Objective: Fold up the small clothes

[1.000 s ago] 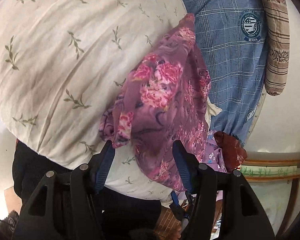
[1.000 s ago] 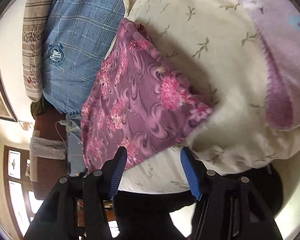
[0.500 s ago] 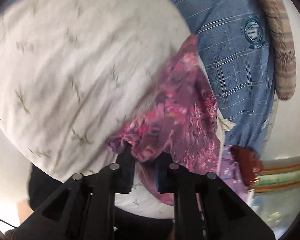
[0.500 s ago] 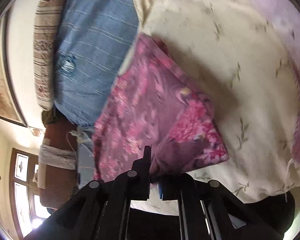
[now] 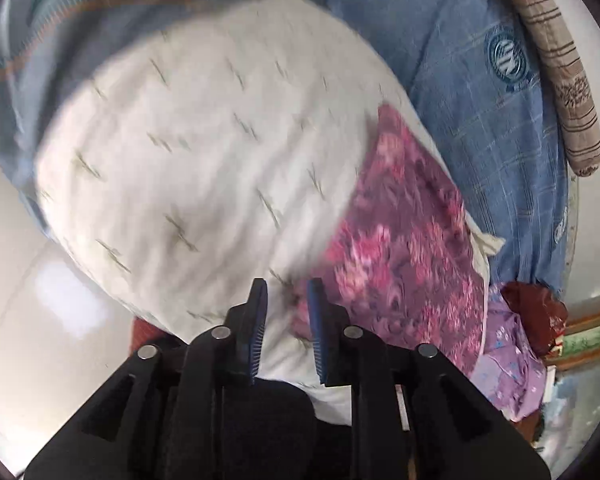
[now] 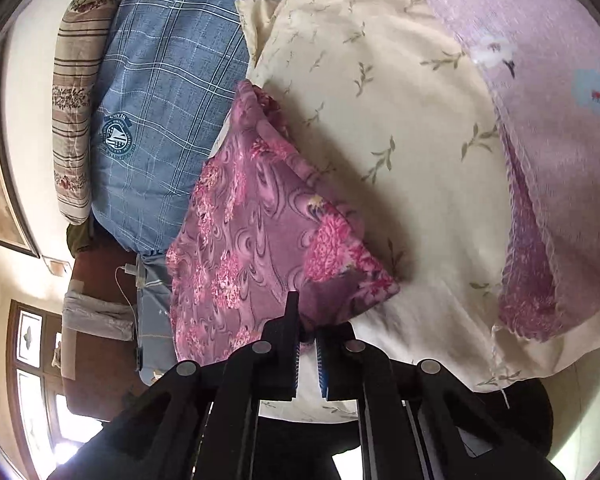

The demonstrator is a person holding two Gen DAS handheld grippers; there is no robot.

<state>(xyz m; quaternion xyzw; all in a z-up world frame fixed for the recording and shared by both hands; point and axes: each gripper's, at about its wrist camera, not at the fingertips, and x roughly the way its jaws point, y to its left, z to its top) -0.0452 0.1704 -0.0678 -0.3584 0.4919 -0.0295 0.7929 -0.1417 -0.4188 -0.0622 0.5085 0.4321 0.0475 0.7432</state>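
Observation:
A purple-pink floral cloth (image 5: 412,248) (image 6: 252,240) lies folded on a cream leaf-print pillow (image 5: 200,152) (image 6: 400,100). In the left wrist view, which is blurred, my left gripper (image 5: 286,292) hangs over the pillow's near edge. Its jaws are opening, and the cloth's near corner sits just inside the right finger without being pressed. In the right wrist view my right gripper (image 6: 310,320) is at the cloth's near hem. Its jaws stand a narrow slit apart and are opening, with the hem still pinched between the tips.
Blue plaid bedding (image 5: 480,128) (image 6: 168,80) and a striped bolster (image 5: 560,72) (image 6: 72,92) lie behind the pillow. A lilac cloth (image 6: 540,80) covers the pillow's right side. More lilac fabric (image 5: 504,360) hangs by the bed's edge. Pale floor (image 5: 40,300) lies to the left.
Both grippers went from wide open to closed on the floral cloth's near edge. The left then swung left and up over the pillow, and its jaws have parted a little.

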